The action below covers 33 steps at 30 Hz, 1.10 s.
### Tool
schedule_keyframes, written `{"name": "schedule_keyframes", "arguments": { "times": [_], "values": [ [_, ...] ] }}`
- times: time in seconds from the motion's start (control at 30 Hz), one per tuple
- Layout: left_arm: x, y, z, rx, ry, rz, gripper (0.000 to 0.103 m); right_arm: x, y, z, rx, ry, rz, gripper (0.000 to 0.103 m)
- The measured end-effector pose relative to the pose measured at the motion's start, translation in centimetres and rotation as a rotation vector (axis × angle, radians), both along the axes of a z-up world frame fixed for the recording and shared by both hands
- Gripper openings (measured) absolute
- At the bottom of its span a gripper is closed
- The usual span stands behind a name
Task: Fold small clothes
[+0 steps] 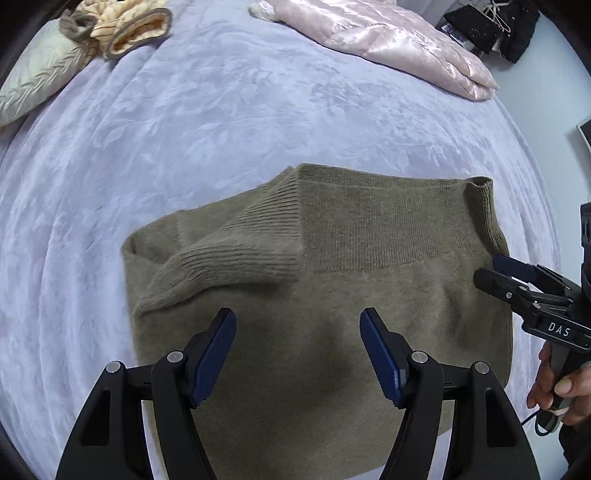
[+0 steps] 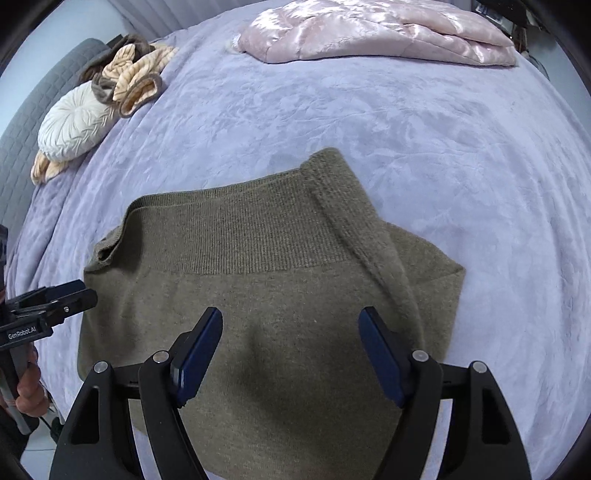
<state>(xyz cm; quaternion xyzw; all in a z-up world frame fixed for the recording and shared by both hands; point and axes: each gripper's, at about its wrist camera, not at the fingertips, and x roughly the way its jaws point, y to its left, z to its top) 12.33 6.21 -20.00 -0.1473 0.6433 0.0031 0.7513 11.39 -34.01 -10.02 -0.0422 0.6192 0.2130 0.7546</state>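
An olive-green knitted sweater (image 1: 332,295) lies flat on the lavender bedspread (image 1: 221,129), with one ribbed sleeve (image 1: 229,258) folded across its left side. My left gripper (image 1: 297,321) hovers open and empty over its near part. My right gripper (image 2: 290,319) is also open and empty over the sweater (image 2: 277,295), where a sleeve (image 2: 369,236) is folded along the right side. In the left wrist view the right gripper (image 1: 495,271) shows at the sweater's right edge. In the right wrist view the left gripper (image 2: 83,290) shows at the sweater's left edge.
A folded pink quilted jacket (image 1: 388,37) lies at the far side of the bed. A cream and brown garment (image 1: 122,26) and a white round cushion (image 2: 74,125) lie at the far left. Dark items (image 1: 491,26) lie beyond the bed at the right.
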Motion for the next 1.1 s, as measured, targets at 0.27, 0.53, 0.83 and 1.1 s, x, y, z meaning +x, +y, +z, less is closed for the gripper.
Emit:
{"name": "schedule_keyframes", "arguments": {
  "times": [0.27, 0.53, 0.83, 1.1],
  "values": [
    [2.2, 2.4, -2.7, 0.08, 0.039, 0.104, 0.07, 2.8, 2.6, -2.6, -0.027, 0.001, 0.038, 0.079],
    [-0.2, 13.2, -0.8, -0.031, -0.037, 0.485, 0.07, 6.0, -1.9, -3.1, -0.143, -0.056, -0.118, 0.079],
    [-3.6, 6.4, 0.6, 0.008, -0.034, 0.252, 0.07, 2.7, -1.1, -0.5, -0.093, -0.118, -0.072, 0.079],
    [-6.9, -1.1, -2.5, 0.192, 0.035, -0.012, 0.07, -1.4, 4.1, -2.7, -0.132, -0.048, 0.127, 0.079]
  ]
}}
